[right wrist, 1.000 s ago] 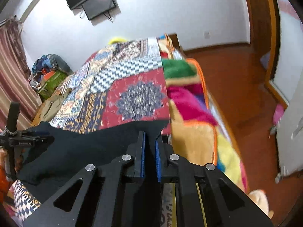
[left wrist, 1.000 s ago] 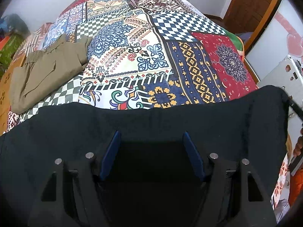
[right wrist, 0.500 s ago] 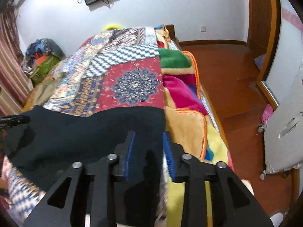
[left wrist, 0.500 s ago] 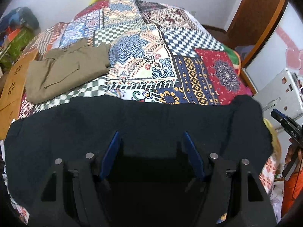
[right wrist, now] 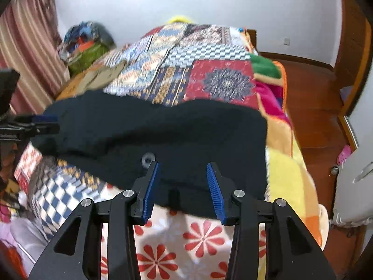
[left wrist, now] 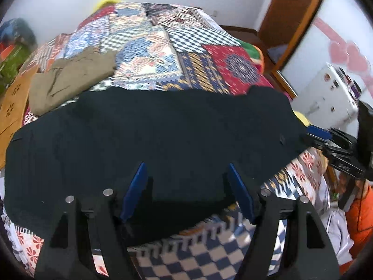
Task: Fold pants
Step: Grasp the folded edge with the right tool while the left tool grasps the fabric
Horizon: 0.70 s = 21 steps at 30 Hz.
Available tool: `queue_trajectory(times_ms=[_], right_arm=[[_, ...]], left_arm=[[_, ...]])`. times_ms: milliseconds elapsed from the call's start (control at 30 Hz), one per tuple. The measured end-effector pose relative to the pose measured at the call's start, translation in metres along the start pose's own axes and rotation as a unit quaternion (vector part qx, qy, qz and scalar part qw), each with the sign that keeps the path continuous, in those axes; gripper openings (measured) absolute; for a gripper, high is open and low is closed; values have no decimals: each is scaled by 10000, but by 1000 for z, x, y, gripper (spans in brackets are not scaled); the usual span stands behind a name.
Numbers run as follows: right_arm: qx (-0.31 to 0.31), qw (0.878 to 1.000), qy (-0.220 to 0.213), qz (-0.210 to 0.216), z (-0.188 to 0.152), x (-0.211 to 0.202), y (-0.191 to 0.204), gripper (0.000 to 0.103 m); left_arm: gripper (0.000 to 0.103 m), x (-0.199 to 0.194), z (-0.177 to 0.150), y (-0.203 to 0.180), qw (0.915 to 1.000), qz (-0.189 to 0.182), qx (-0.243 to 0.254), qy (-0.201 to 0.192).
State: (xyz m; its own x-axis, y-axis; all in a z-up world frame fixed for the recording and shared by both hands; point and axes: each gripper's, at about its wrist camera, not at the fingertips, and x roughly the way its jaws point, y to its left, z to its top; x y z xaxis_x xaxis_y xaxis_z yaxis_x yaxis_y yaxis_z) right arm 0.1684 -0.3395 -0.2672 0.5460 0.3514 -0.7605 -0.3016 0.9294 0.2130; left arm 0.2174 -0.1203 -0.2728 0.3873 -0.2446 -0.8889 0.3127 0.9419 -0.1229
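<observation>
Black pants (left wrist: pixel 163 135) lie spread flat across the near part of the patchwork bed; they also show in the right wrist view (right wrist: pixel 163 135), with a round button (right wrist: pixel 148 158) near their front edge. My left gripper (left wrist: pixel 186 175) is open and empty, its blue fingers just above the pants' near edge. My right gripper (right wrist: pixel 183 175) is open and empty over the pants' near edge, beside the button. The right gripper also shows at the right edge of the left wrist view (left wrist: pixel 326 137), at the pants' right end.
Folded olive pants (left wrist: pixel 70 77) lie at the far left of the patchwork quilt (left wrist: pixel 186 53). A white appliance (left wrist: pixel 326 98) stands to the right of the bed. Wooden floor (right wrist: pixel 314 98) and a door lie right. Striped curtains (right wrist: pixel 28 51) and a pile of bags are left.
My right gripper opened and let go of the black pants. The pants dropped flat onto the bed. Both grippers drew back toward the near edge.
</observation>
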Motion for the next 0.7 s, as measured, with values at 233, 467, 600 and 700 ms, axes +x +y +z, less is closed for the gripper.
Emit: queue_trajectory(times_ms=[233,467,600,700], right_arm=[[-313,9980,390,-387,-15,22,-2,52],[-468,9969,305,-547,-17,26,-12,60],[-485,9970,244,-553,-15,29,-8,55],[-580,9970,221,-471,-14,33,-2,42]], left_arm=[[72,19,-8,-36,9990,-48,401,184],[72,39,0,-48,9984,5,551,137],[72,45,5,-48,9987,3,506,90],[71,48,9,-47,9990,-95,435,102]])
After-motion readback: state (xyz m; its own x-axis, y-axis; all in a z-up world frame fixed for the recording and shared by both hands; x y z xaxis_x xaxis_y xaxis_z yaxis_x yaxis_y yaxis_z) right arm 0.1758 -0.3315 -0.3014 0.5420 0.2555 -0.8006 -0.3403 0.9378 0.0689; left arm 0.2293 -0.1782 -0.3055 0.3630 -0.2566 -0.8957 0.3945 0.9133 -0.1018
